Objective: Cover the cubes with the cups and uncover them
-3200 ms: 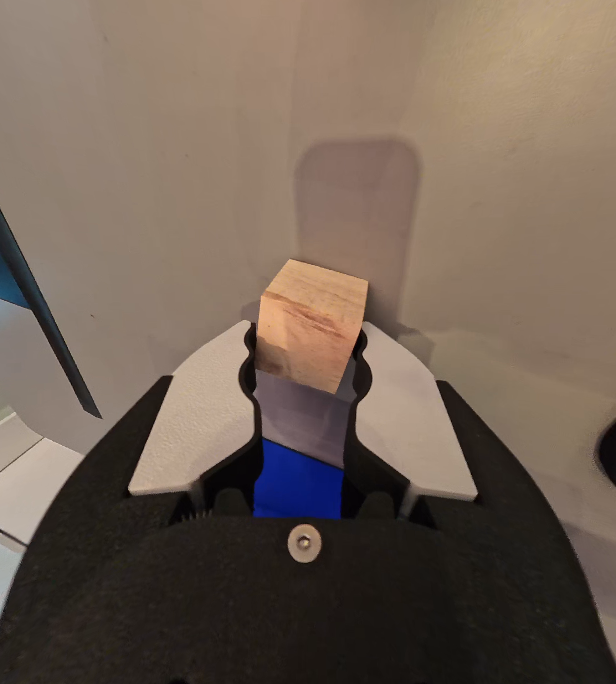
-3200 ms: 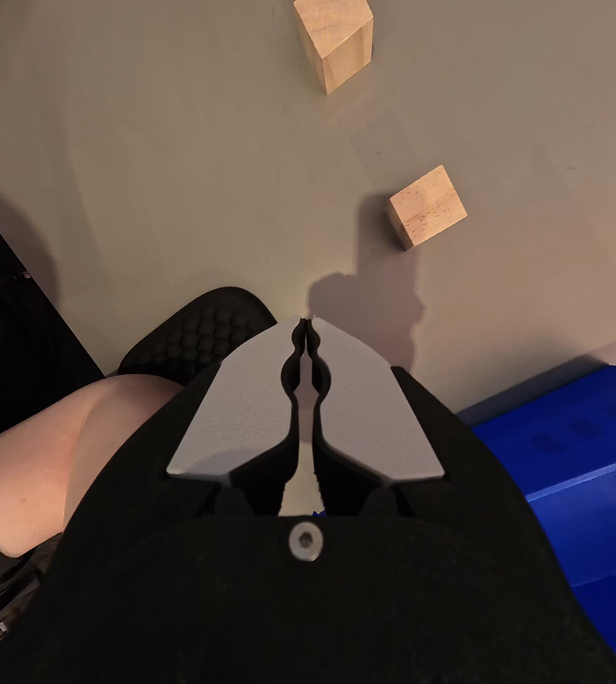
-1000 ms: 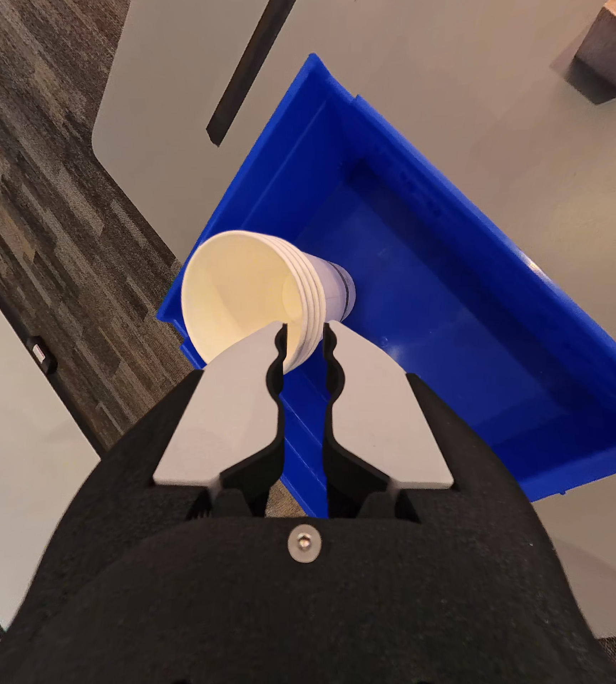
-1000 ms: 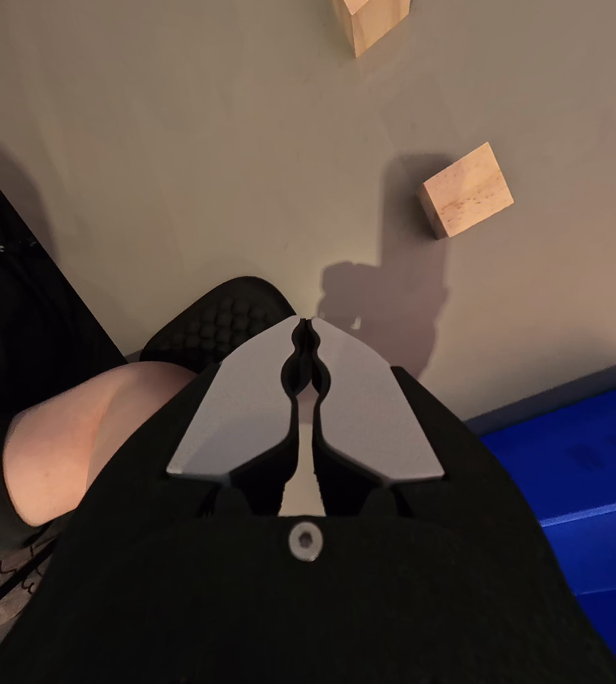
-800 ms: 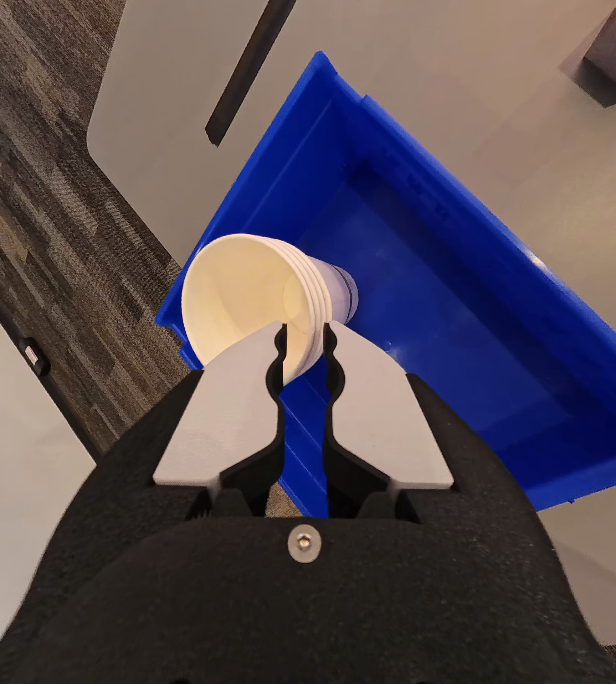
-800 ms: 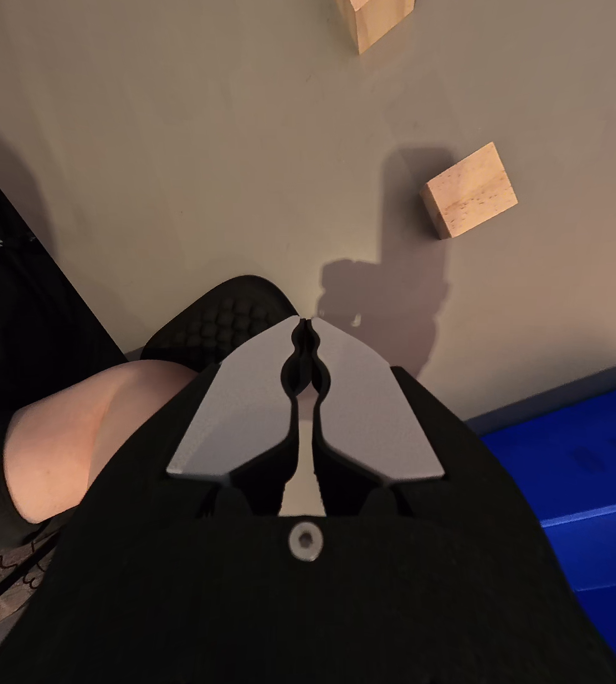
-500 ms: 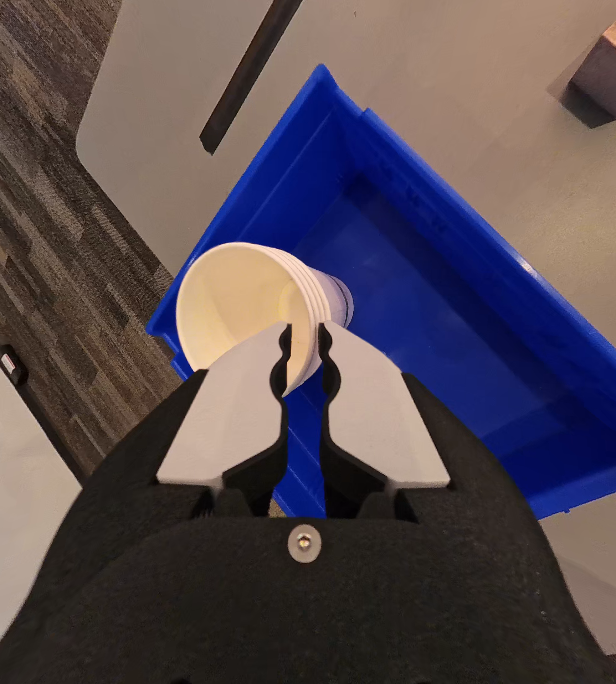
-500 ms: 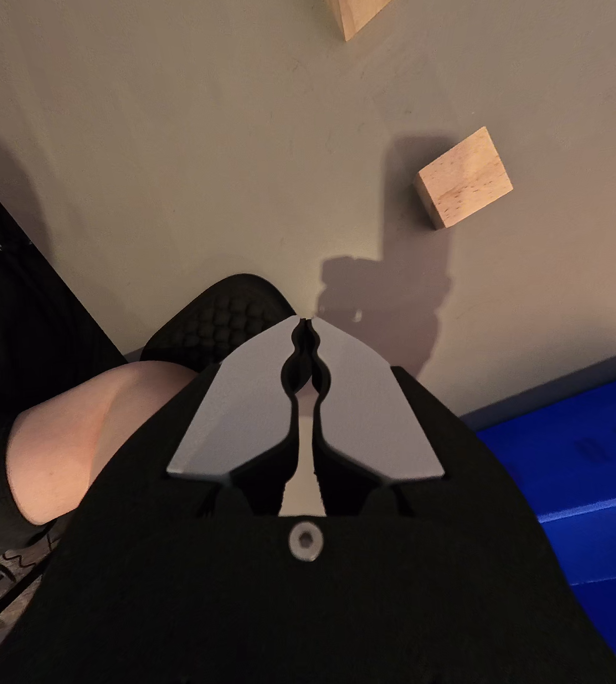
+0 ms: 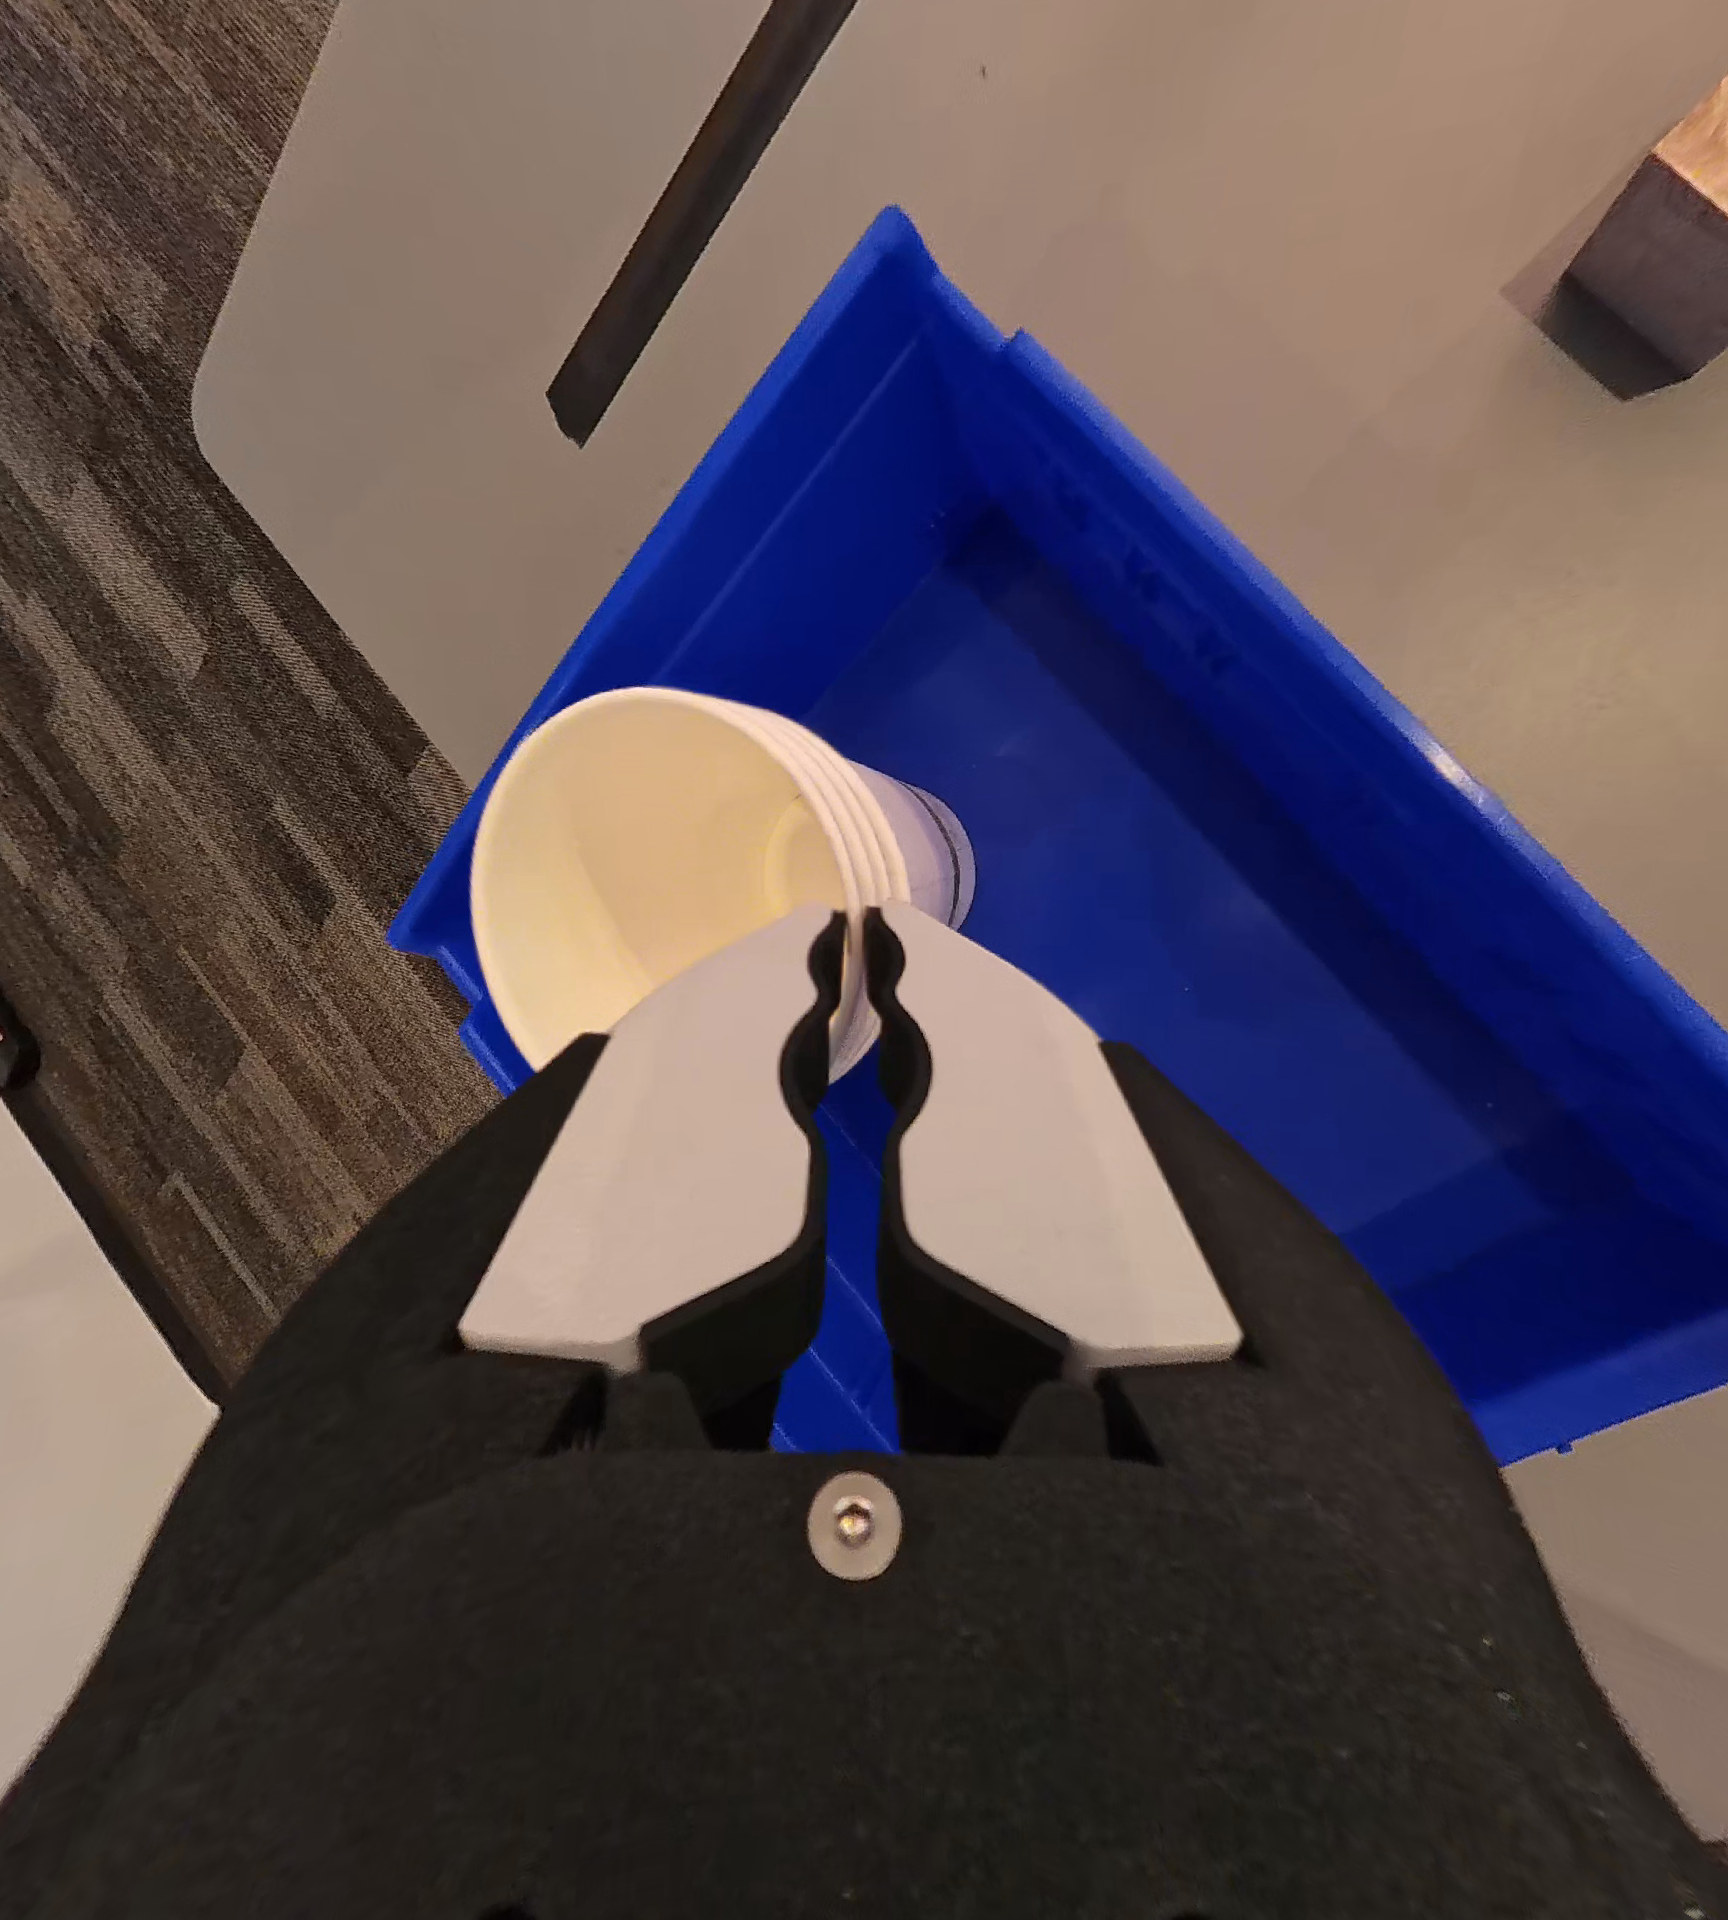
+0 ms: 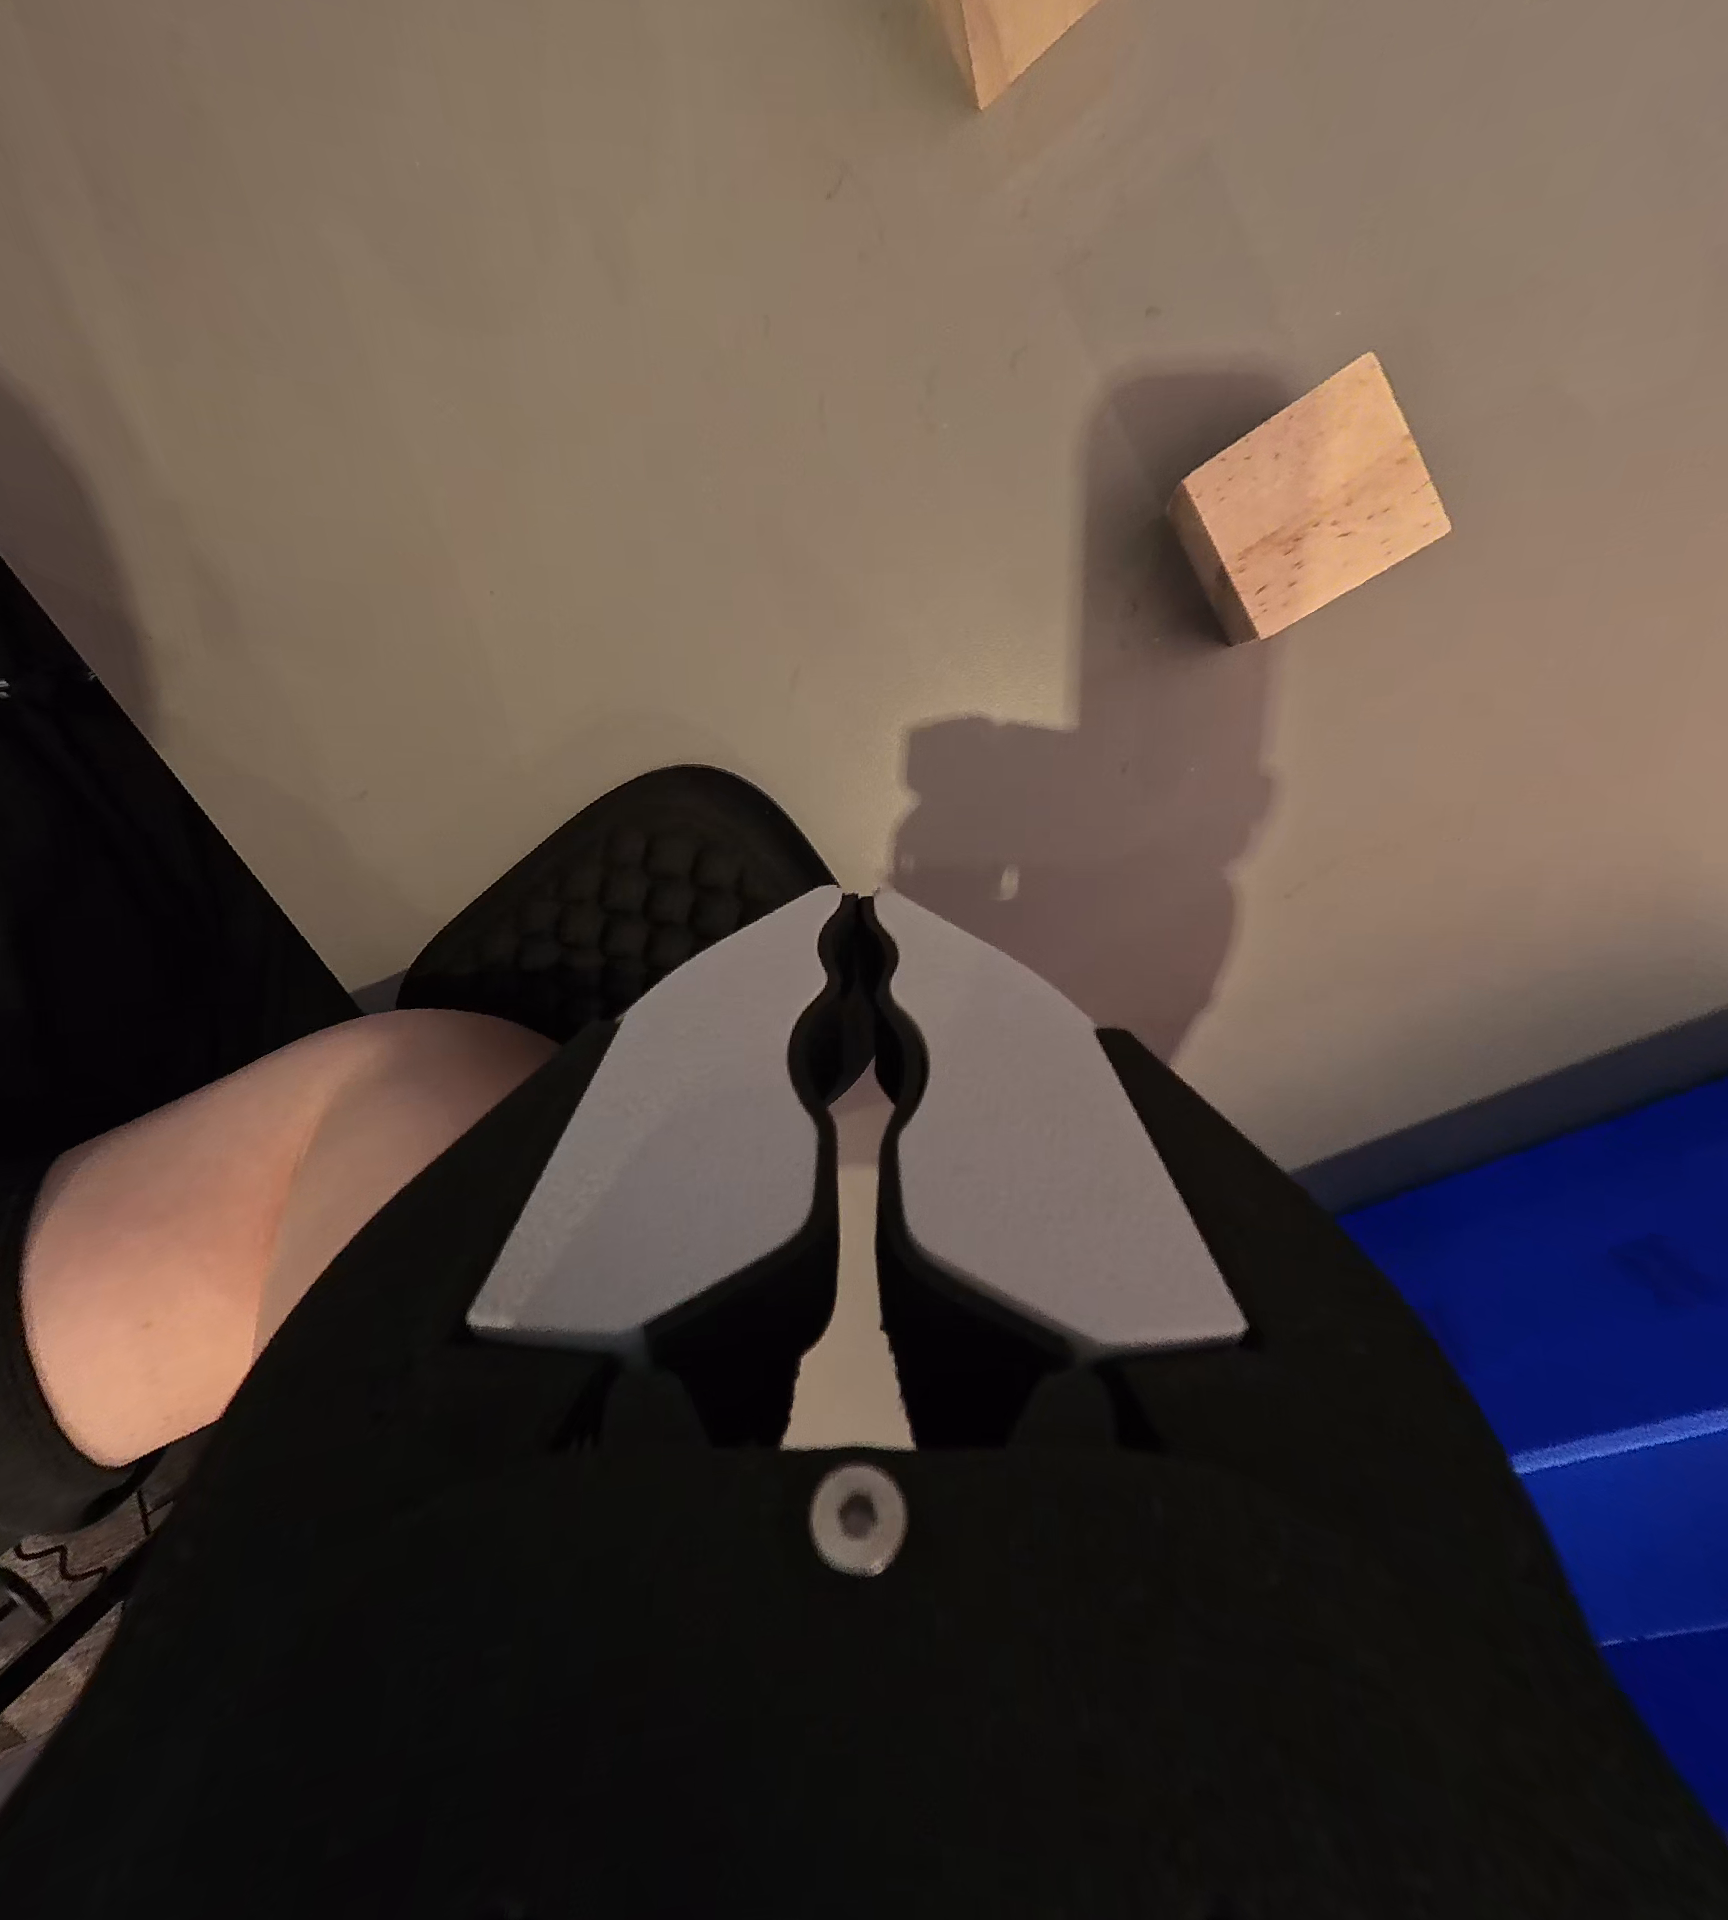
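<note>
Left gripper point(image 9: 855, 912) is pinching the rim of a nested stack of white paper cups point(image 9: 694, 862), lying sideways over the blue plastic bin point(image 9: 1255, 831); right gripper point(image 10: 858, 902) is sitting closed, empty, light wooden cube point(image 10: 1309, 499) resting far-right on the grey table point(image 10: 527, 364)

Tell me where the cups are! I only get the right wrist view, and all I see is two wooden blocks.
Observer: A stack of white cups is tipped on its side at one corner of the blue bin.
Operator: Is something grabbing it?
Observer: Yes, the left gripper is shut on the stack's rim.
Operator: Are there more cups in the bin?
Observer: None show. The part of the bin floor I can see is bare.
</note>
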Motion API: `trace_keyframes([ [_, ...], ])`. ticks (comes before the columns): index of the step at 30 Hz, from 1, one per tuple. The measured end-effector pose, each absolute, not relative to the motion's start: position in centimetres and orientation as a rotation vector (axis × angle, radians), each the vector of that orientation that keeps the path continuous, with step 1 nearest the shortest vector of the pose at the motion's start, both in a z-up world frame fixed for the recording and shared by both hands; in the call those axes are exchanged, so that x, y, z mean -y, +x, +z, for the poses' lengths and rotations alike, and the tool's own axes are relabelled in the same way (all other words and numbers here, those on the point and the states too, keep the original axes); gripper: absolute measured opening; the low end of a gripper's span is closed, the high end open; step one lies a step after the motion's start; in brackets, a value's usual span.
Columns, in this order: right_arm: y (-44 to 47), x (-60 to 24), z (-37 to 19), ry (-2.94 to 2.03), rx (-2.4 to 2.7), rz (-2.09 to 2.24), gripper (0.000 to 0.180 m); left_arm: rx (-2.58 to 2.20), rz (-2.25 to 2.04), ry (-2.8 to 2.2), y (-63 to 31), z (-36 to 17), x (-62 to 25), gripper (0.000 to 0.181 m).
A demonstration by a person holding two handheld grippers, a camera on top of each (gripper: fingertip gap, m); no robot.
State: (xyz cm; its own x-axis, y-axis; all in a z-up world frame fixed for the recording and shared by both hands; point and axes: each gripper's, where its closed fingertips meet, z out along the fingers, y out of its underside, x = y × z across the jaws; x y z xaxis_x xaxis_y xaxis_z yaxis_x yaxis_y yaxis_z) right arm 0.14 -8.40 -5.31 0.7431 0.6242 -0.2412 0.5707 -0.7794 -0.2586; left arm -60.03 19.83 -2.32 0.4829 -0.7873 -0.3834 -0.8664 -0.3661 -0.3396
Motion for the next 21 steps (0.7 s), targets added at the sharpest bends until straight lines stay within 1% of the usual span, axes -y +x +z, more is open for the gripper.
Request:
trace_keyframes([
  [8,0.0,8.5,-5.4,-2.780,0.962,0.488,0.000,-1.373,0.236,-2.227,-60.0,-2.2,-19.9,0.003],
  [21,-0.1,8.7,-5.5,-2.787,0.967,0.516,0.000,-1.364,0.268,-2.181,-59.8,-0.5,-20.0,0.003],
])
